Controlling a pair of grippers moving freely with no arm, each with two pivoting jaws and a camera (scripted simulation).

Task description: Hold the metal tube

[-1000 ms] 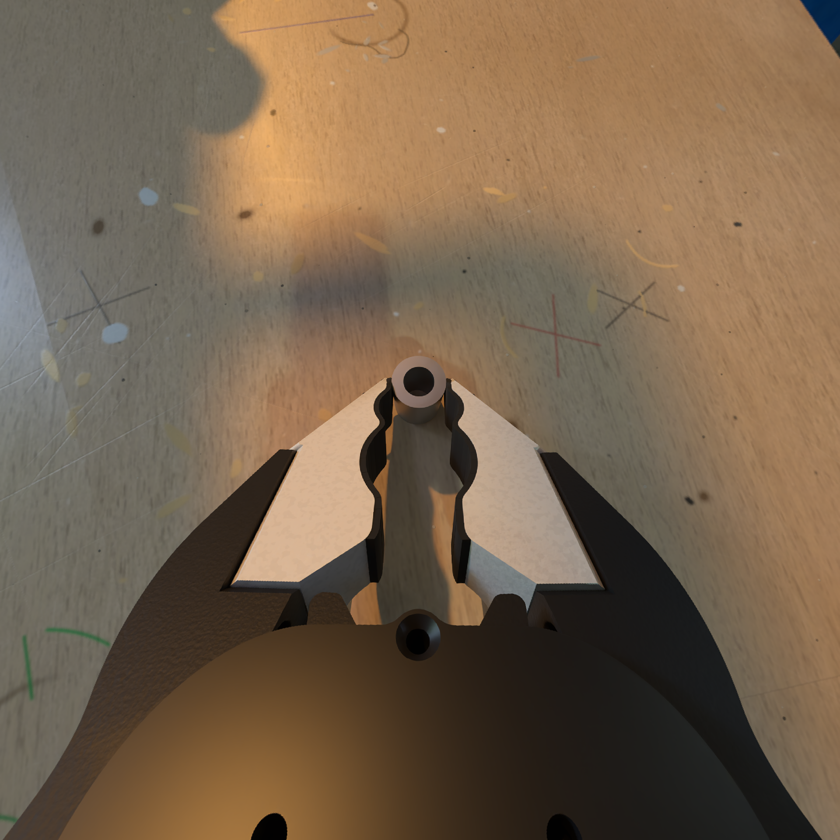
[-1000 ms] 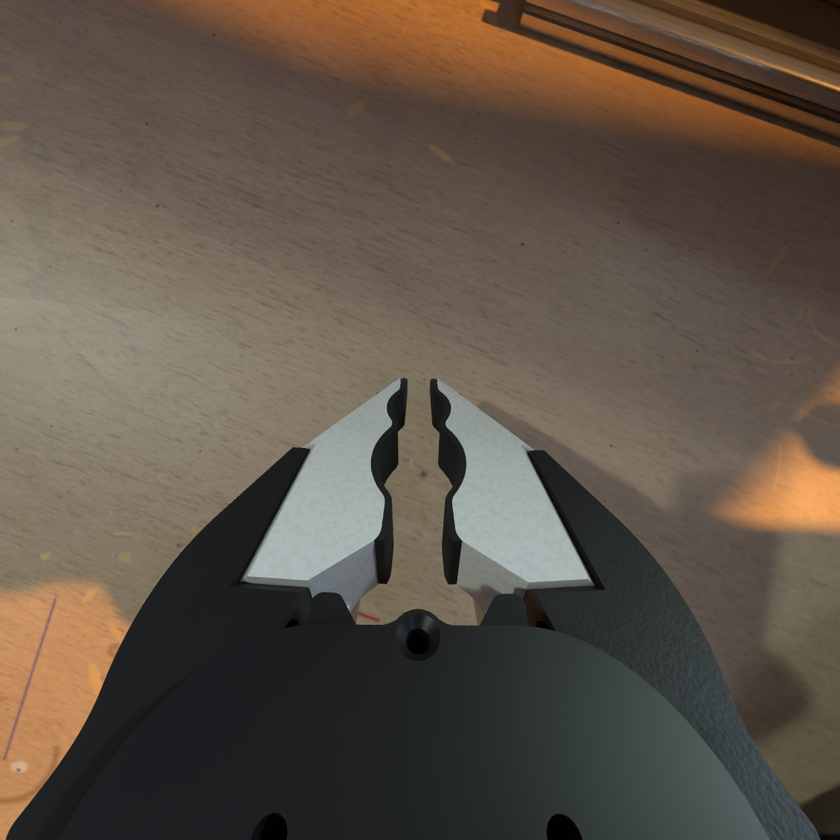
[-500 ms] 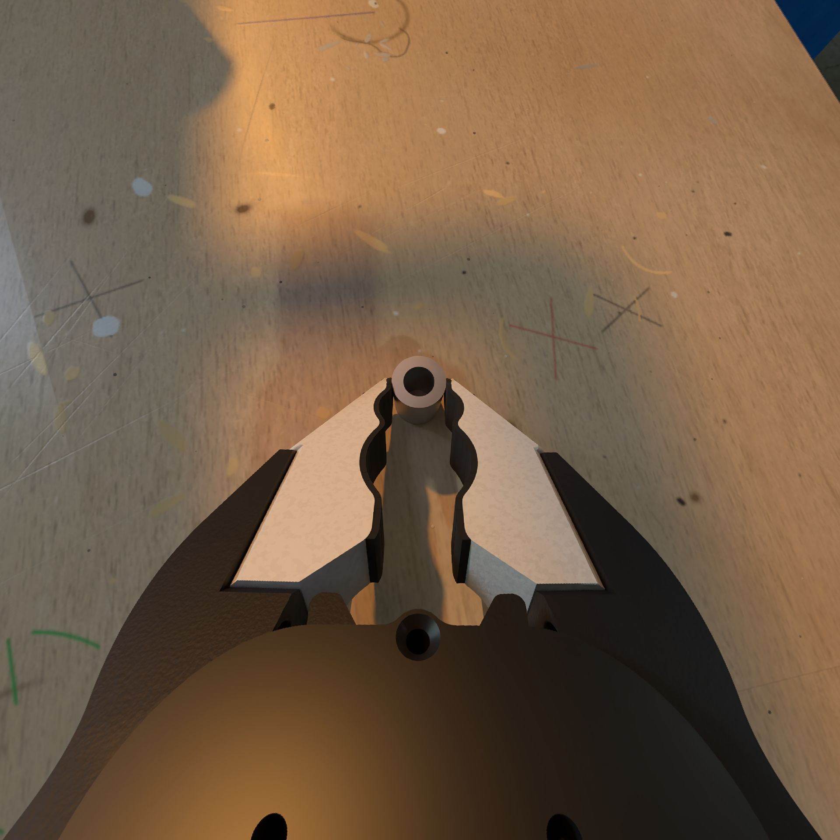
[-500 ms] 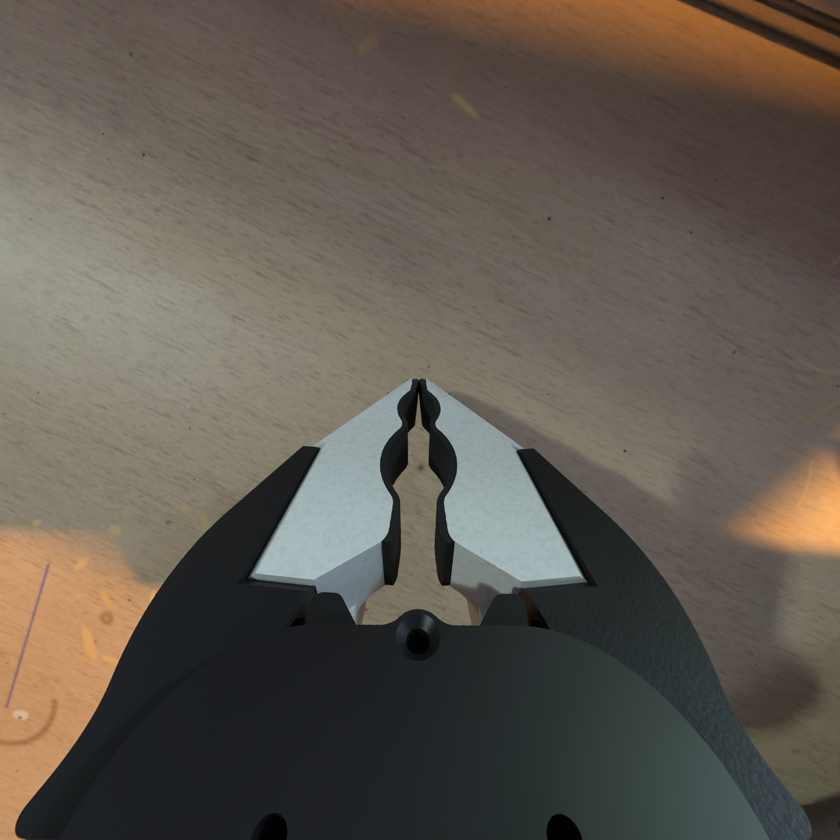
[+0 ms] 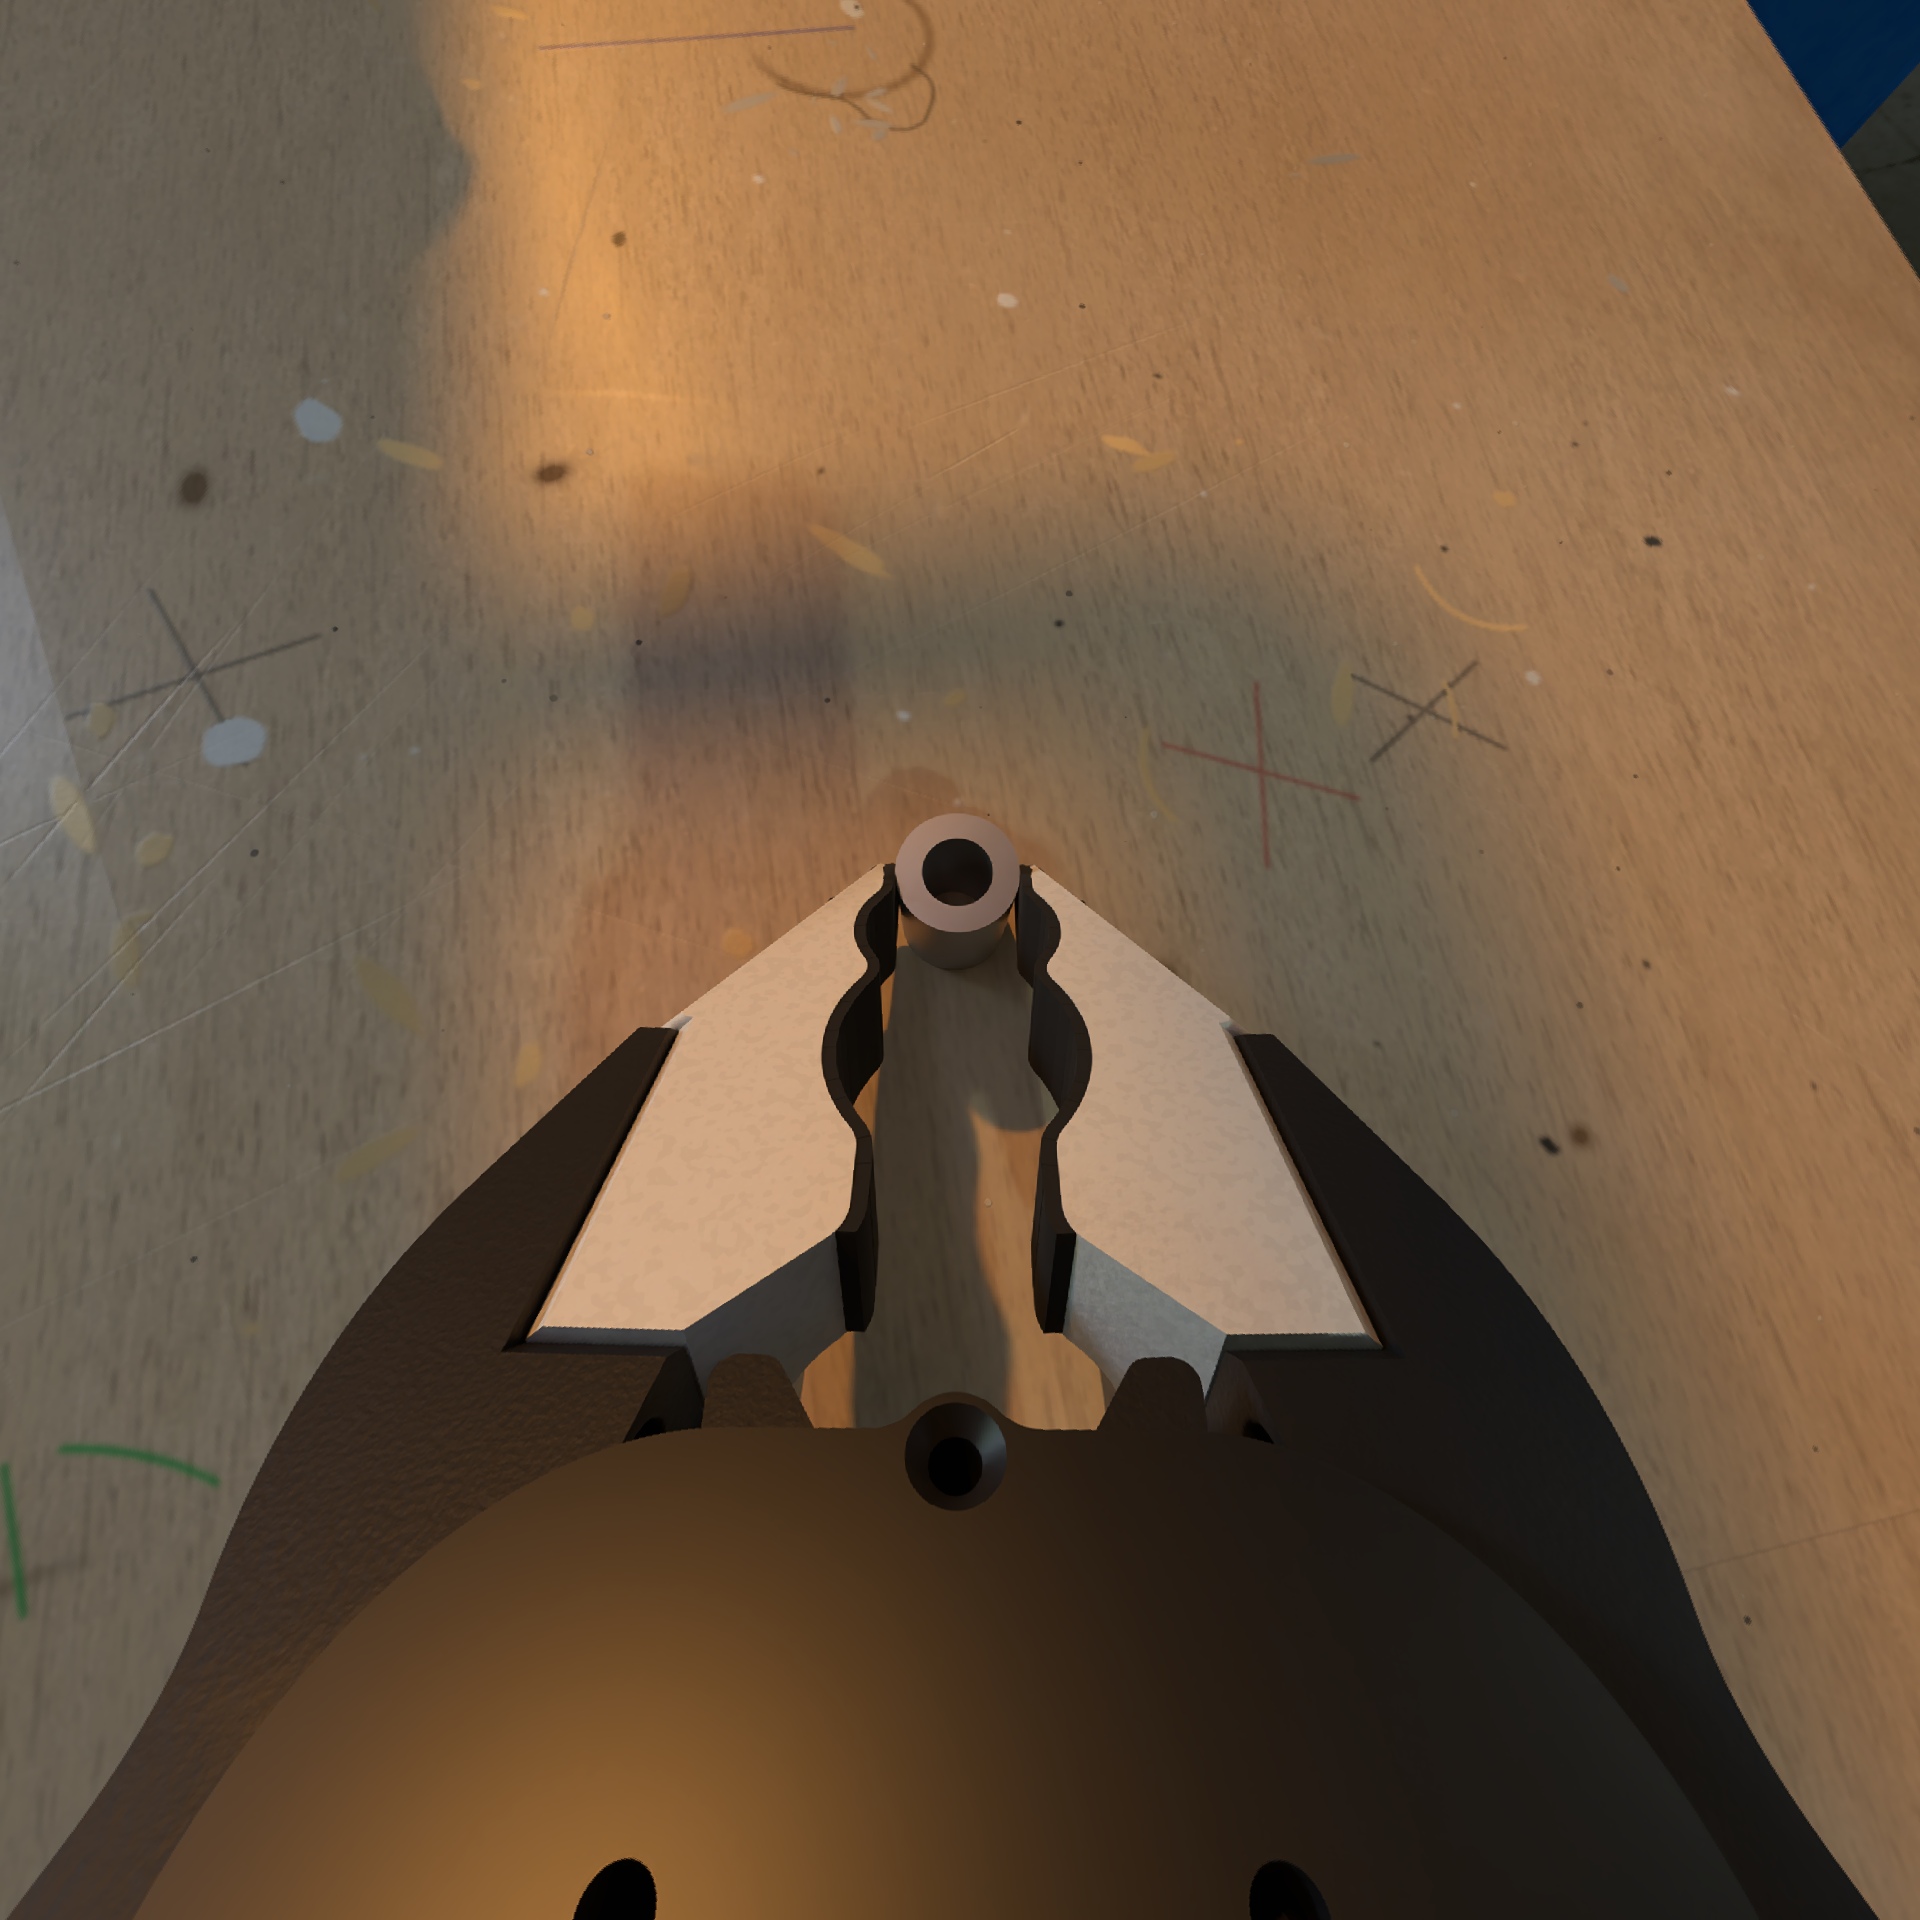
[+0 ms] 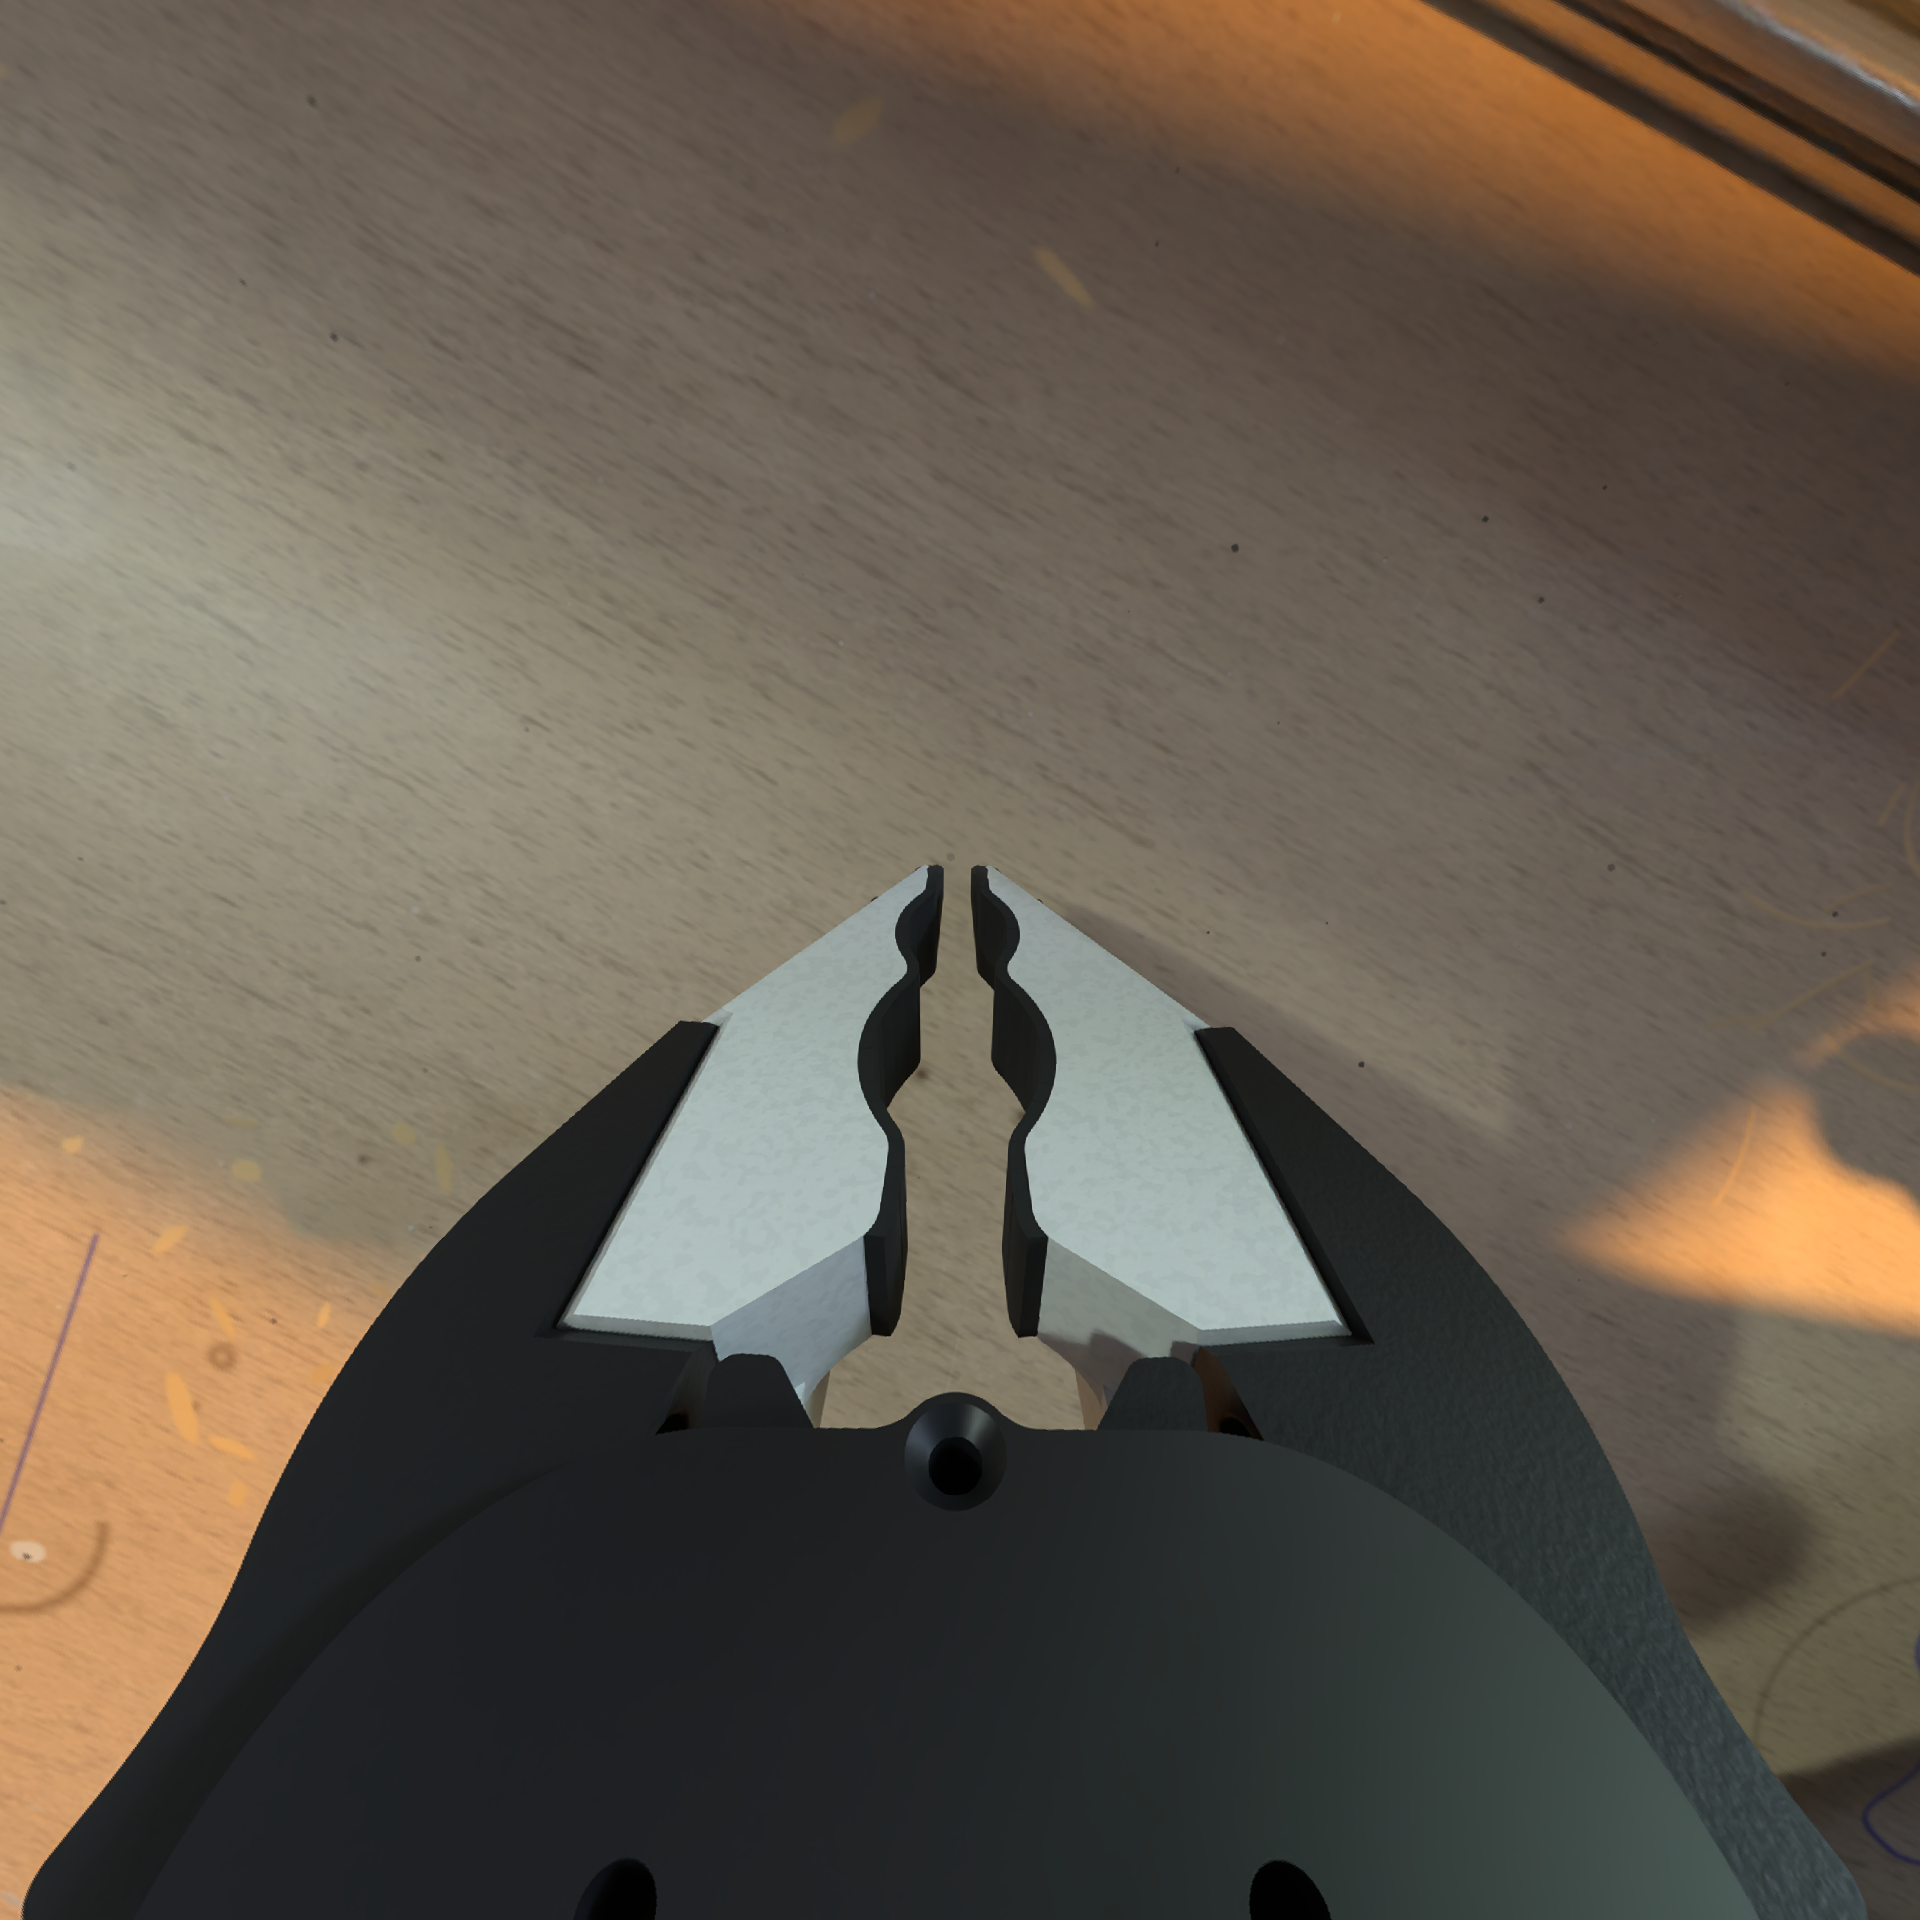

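The metal tube stands end-on between the very tips of the left gripper, which pinches it from both sides above the scuffed wooden table; its open bore faces the camera; the right gripper holds nothing, its jaws narrowly parted over bare wood; pen crosses mark the table, with no readable writing.

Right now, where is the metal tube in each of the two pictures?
Left wrist view: the tube sits just above the middle, end-on, pinched between the tips of the left gripper.
Right wrist view: not in it; the right gripper holds nothing, its tips a slit apart.
Shared landmark: the wooden table, with its scratches and pen marks, fills both backgrounds.
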